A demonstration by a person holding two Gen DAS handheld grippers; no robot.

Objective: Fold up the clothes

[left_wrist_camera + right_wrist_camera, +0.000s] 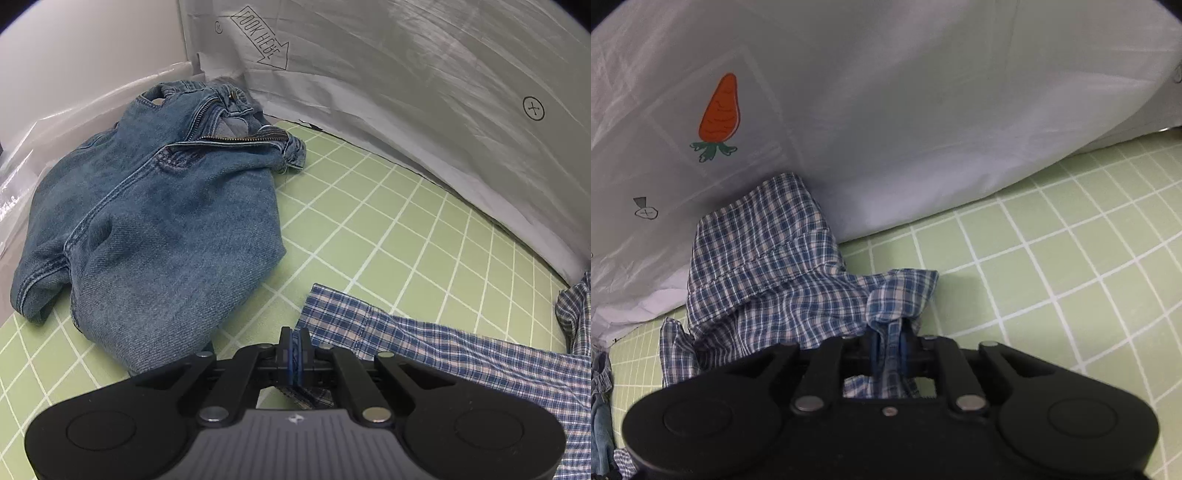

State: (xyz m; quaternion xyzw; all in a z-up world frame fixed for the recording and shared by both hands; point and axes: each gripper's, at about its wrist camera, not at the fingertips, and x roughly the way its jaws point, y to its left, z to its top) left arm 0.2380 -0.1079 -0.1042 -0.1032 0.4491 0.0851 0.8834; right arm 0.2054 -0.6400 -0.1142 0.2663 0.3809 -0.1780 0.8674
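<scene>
While the left gripper (295, 334) pinches the plaid shirt (461, 354) edge, jeans (159, 221) at 10 o'clock, the right gripper (890, 325) clamps bunched plaid cloth on the green mat (1052, 277).

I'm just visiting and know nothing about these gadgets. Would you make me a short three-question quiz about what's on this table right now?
1. True or false: the jeans lie in a heap on the green grid mat, and neither gripper touches them.
2. What does the left gripper have between its fingers?
A. jeans
B. plaid shirt
C. nothing
3. Fill in: the picture printed on the white sheet behind the shirt is an orange ____.

Key: 1 true; 2 B; 3 carrot.
</scene>
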